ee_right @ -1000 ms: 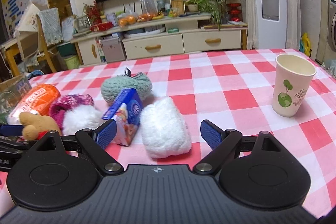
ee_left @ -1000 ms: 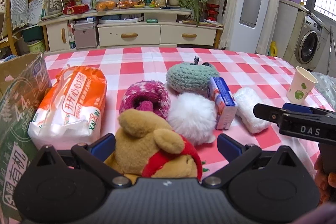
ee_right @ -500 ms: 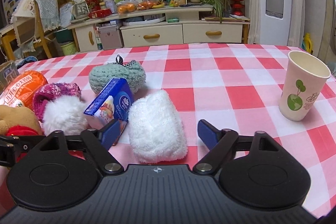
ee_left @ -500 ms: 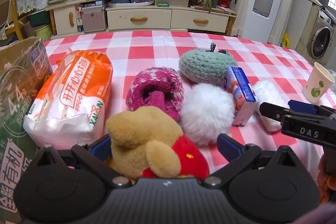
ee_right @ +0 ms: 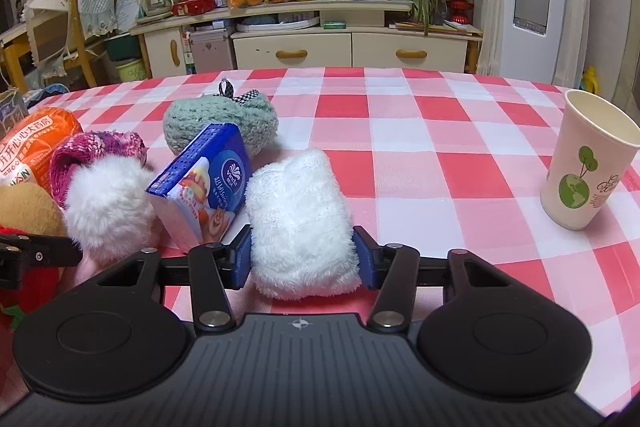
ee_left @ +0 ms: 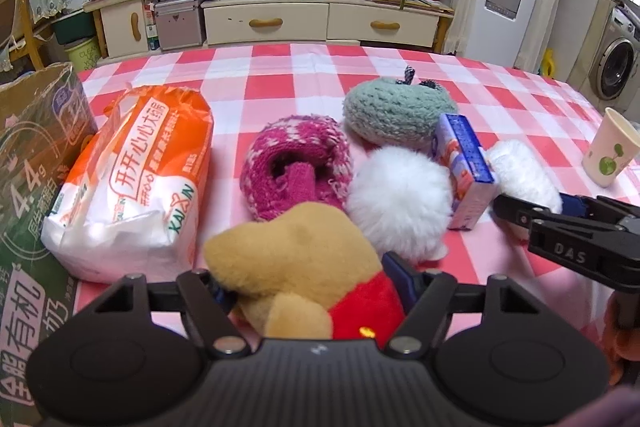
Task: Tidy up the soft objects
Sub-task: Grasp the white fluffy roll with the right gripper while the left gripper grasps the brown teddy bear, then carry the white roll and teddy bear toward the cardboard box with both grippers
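Red-and-white checked tabletop (ee_right: 400,131), cream sideboard (ee_right: 352,47) behind. Left gripper (ee_left: 308,287) jaws closing on a plush bear (ee_left: 296,267) — pads against both flanks. Right gripper (ee_right: 302,259) jaws closing on a rolled white towel (ee_right: 298,219), blue pads touching its sides. Just left of the towel, a blue tissue pack (ee_right: 204,187) leaning, then a white pom-pom (ee_right: 108,207), pink knit hat (ee_left: 296,167), green knit pouch (ee_left: 396,111) — close together. Orange packet (ee_left: 136,179) at far left, paper cup (ee_right: 588,163) well apart at right.

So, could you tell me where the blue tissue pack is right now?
In the right wrist view the blue tissue pack stands tilted left of centre, between the white pompom and the white towel, just in front of the green knitted toy.
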Demonstrator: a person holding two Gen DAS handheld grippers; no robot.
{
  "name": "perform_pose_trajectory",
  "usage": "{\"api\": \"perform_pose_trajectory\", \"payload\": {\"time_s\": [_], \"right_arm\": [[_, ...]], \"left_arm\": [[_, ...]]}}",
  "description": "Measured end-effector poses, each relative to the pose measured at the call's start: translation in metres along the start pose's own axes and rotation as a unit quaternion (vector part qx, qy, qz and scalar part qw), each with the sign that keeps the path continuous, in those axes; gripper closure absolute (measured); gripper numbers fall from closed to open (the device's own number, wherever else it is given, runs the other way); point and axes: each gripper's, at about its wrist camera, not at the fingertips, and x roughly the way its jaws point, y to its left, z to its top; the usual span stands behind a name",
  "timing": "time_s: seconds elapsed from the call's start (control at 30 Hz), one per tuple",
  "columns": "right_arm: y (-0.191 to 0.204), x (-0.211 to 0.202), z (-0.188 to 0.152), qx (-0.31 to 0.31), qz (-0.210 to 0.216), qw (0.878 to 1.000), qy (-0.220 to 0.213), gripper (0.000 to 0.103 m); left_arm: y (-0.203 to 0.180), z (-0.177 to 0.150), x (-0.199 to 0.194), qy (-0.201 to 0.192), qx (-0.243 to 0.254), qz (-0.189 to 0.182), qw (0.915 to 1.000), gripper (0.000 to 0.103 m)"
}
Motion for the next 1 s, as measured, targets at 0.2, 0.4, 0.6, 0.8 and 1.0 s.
{"api": "perform_pose_trajectory", "payload": {"time_s": [0.2,0.4,0.6,0.8,1.0], "right_arm": [[0.005,0.000,-0.003,-0.010,0.005,1.000,0.003,0.045],[0.008,-0.006,-0.010,-0.016,0.004,1.000,0.001,0.045],[0.007,-0.013,-0.017,-0.006,0.008,1.000,0.001,0.045],[0.002,-0.024,-0.026,0.051,0.042,0.998,-0.002,0.046],[0.000,-0.030,-0.034,0.117,0.067,0.991,-0.005,0.046]], "left_arm": [[-0.001,-0.005,-0.005,0.003,-0.010,-0.022,0.9997,0.033],[-0.005,-0.010,-0.008,-0.002,-0.011,-0.035,0.9993,0.033],[0.000,-0.014,-0.011,-0.004,-0.025,-0.053,0.9983,0.033],[0.004,-0.018,-0.014,0.003,-0.039,-0.082,0.9958,0.033],[0.013,-0.021,-0.016,0.012,-0.052,-0.108,0.9927,0.033]]}}
